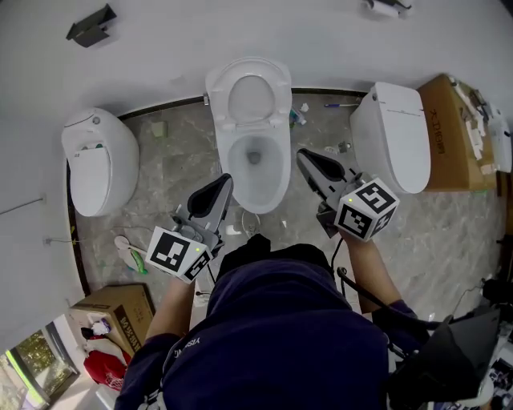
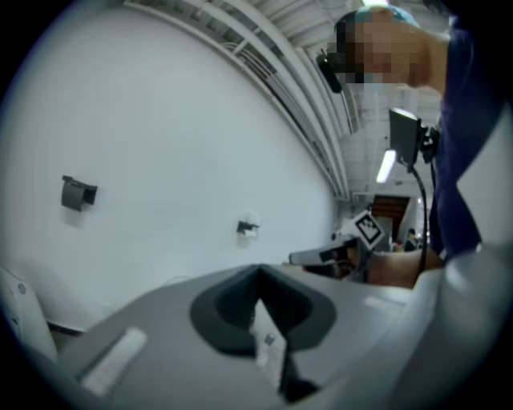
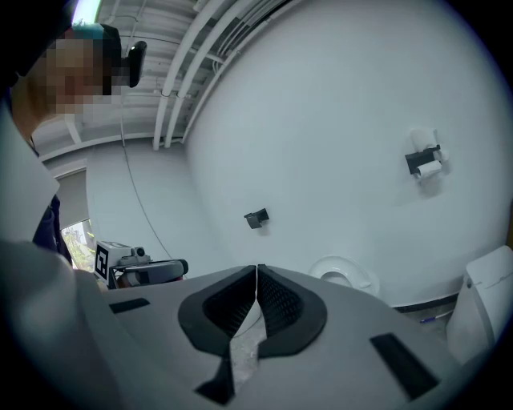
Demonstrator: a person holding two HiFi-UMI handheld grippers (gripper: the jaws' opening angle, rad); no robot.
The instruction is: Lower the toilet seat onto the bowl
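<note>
The middle white toilet has its seat (image 1: 276, 104) raised and leaning back toward the wall, with the open bowl (image 1: 236, 172) below it. My left gripper (image 1: 224, 182) hovers just left of the bowl's front, and its jaws are shut with nothing in them. My right gripper (image 1: 303, 154) hangs at the bowl's right side, also shut and empty. In the right gripper view the pads (image 3: 276, 300) meet at the tip of that gripper (image 3: 256, 270), and the raised seat (image 3: 341, 272) shows beyond them. The left gripper view shows the left gripper (image 2: 256, 272) closed before a white wall, with the right gripper (image 2: 321, 255) to its right.
A closed toilet (image 1: 96, 160) stands at the left and another (image 1: 397, 136) at the right. Cardboard boxes sit at the far right (image 1: 449, 132) and lower left (image 1: 120, 308). Small items lie on the marble floor (image 1: 180, 152) behind and beside the bowl. A dark holder (image 1: 90, 24) hangs on the wall.
</note>
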